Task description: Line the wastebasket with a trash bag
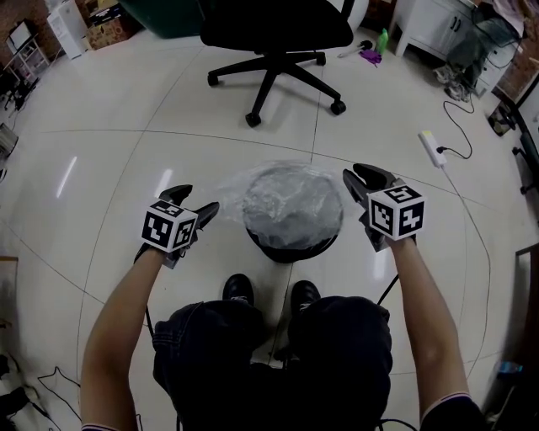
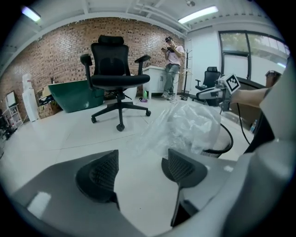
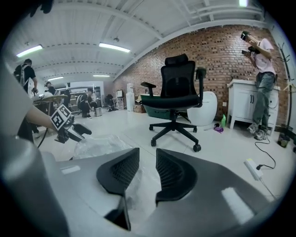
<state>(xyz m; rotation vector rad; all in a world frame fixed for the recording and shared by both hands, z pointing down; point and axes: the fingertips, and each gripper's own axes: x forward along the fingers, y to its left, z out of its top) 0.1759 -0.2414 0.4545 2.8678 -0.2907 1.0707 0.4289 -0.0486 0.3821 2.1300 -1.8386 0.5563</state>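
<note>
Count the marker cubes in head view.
2. One cube on the left gripper, left of the wastebasket; the other on the right gripper, right of it. None seems hidden.

Bright ceiling strip lights (image 3: pixel 113 47) glare on the glossy floor (image 1: pixel 67 175); fisheye edges bend.

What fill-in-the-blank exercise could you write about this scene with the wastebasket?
1. A clear plastic ____ is draped over the wastebasket.
2. The left tongs are ____, with nothing between them.
3. Beyond the wastebasket stands a black office ____ on wheels.

Missing words: bag; open; chair.
</note>
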